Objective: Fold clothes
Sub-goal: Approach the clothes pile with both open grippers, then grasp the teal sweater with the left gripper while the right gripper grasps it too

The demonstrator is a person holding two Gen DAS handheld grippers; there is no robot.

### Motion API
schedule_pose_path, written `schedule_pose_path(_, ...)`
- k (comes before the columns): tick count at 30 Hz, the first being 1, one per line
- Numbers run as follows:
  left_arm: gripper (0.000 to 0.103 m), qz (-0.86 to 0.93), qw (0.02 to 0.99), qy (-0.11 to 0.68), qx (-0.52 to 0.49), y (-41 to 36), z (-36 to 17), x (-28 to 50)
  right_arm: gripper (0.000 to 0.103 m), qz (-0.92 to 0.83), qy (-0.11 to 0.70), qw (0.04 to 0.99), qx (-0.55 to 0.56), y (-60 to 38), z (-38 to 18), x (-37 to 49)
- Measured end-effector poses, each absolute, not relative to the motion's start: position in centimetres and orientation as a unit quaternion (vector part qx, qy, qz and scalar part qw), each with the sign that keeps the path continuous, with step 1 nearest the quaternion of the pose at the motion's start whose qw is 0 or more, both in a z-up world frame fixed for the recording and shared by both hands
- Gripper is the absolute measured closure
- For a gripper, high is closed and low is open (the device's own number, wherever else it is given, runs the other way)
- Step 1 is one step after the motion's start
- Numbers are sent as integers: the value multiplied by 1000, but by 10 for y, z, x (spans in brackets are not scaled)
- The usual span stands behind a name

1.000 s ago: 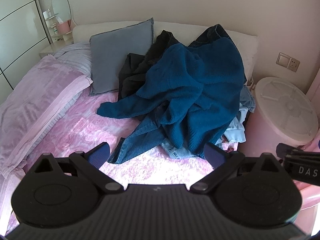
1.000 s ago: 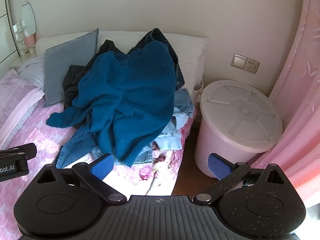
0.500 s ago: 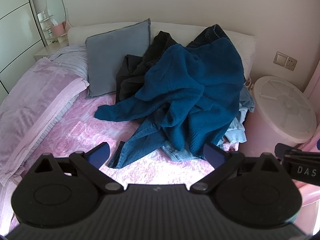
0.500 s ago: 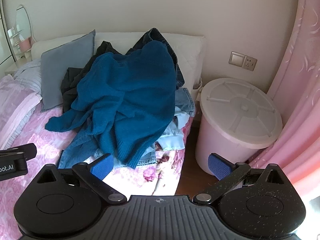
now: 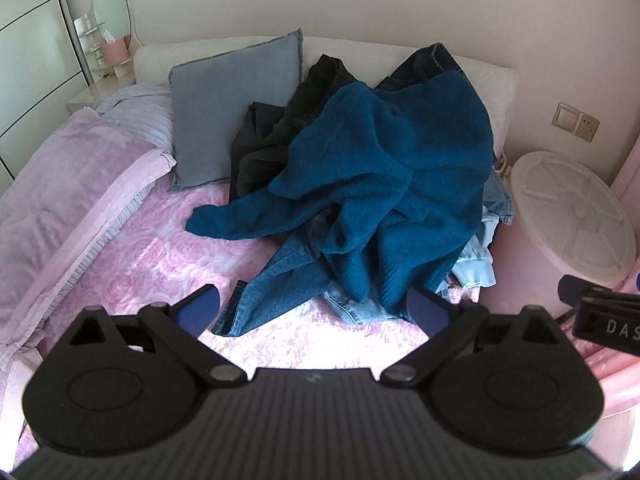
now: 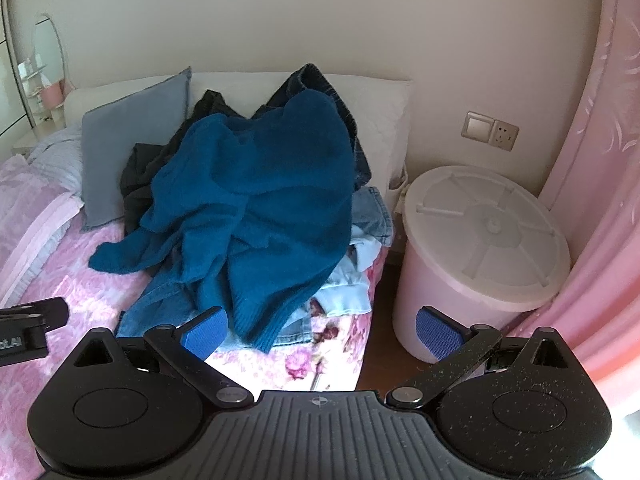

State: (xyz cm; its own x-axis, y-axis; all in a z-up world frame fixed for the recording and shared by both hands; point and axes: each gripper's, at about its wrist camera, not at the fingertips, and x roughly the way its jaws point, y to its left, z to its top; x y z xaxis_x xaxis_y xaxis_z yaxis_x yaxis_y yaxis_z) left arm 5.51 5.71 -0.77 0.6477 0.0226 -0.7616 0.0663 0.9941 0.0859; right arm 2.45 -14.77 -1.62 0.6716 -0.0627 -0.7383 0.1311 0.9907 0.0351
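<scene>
A heap of clothes lies on the pink floral bed (image 5: 132,272) (image 6: 72,292). A teal knit sweater (image 5: 392,168) (image 6: 264,192) covers the top, one sleeve stretched out to the left. Blue jeans (image 5: 276,284) (image 6: 148,308) stick out below it. A black garment (image 5: 272,140) (image 6: 148,164) and a pale blue garment (image 5: 476,264) (image 6: 344,296) show at the sides. My left gripper (image 5: 314,310) is open, short of the heap's near edge. My right gripper (image 6: 320,326) is open too, above the bed's right edge. Neither touches cloth.
A grey-blue cushion (image 5: 236,108) (image 6: 132,144) leans on the white headboard. A folded pink quilt (image 5: 60,200) lies at the left. A pink bin with a white lid (image 6: 480,248) (image 5: 568,216) stands beside the bed, a pink curtain (image 6: 600,180) behind it.
Both views have shifted slightly; the clothes heap sits a bit farther off and higher in the right wrist view. Both grippers stay open and the clothes have not moved.
</scene>
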Motion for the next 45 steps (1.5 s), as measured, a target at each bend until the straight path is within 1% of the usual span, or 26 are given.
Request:
schedule_pose_path(10,8,-7,895,444,38,46,-32,99,0,-18,432,898,75,-181,-44,64)
schedule_pose_path(17,8,-18,887,459,42,10,-52,151,0,7,446,892,73,-205,-60,107)
schedule_pose_path(21,12,-18,882,470,43,-10,-62,185,1,9,451,888,88,-227,-68,137)
schedule_pose_path(31,12,1,872,489,21,-28,-76,266,1,38,464,880,94,-252,-85,213)
schedule_pose_path(32,12,2,872,489,21,-29,-78,273,1,41,465,880,93,-253,-87,221)
schedule_pose_path(34,12,4,872,489,21,-31,-82,287,17,47,468,878,90,-255,-92,236)
schedule_pose_path(41,12,11,868,497,25,-35,-105,338,17,67,477,873,82,-262,-107,289)
schedule_pose_path(45,12,18,865,501,18,-31,-118,366,17,79,479,869,96,-268,-116,323)
